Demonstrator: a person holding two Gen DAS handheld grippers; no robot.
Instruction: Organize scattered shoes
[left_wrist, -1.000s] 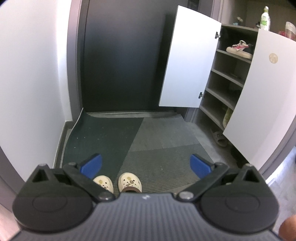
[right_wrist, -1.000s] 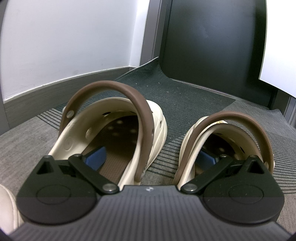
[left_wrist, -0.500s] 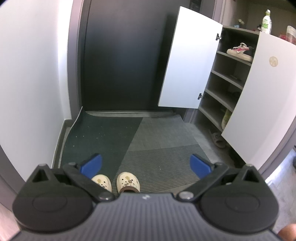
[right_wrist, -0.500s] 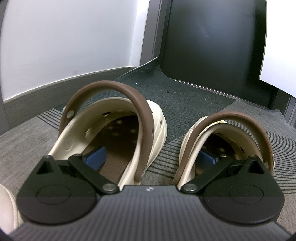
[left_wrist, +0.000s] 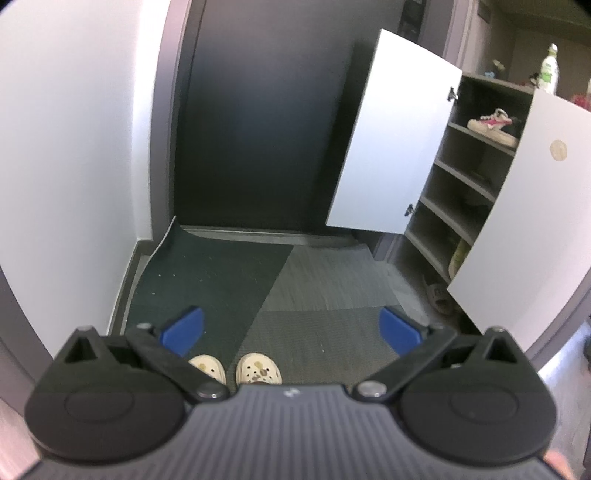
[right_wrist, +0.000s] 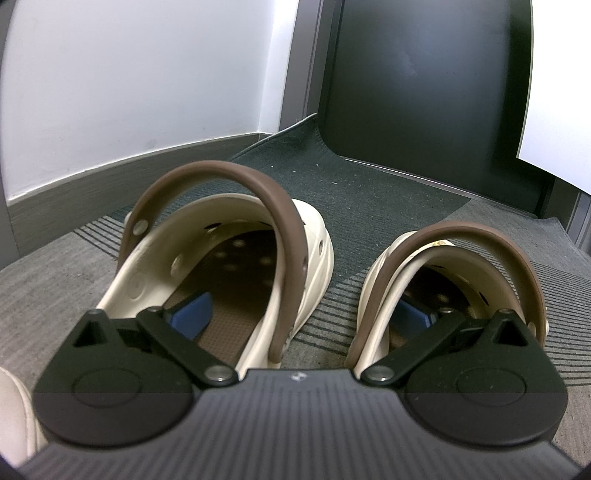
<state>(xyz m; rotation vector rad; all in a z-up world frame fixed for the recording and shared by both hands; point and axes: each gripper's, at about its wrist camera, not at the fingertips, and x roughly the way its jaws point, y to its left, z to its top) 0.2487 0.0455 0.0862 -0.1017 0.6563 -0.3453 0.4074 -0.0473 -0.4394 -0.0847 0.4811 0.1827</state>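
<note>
Left wrist view: high, looking down and forward over mat (left_wrist: 229, 280) toward dark door (left_wrist: 266, 122). Right wrist view: near floor, close behind clogs (right_wrist: 236, 266). Shared: clogs, mat, door, left wall.

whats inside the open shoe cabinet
A pink-and-white sneaker on an upper shelf of the cabinet, a yellowish shoe lower down. The near door covers the rest.

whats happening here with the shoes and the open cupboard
A person holding two grippers is tidying shoes in an entryway. The right gripper is open and low over a pair of cream clogs on the doormat, one finger inside each clog, nothing clamped. The left gripper hangs open and higher up, empty. The shoe cabinet stands open with a pink sneaker on a shelf.
</note>
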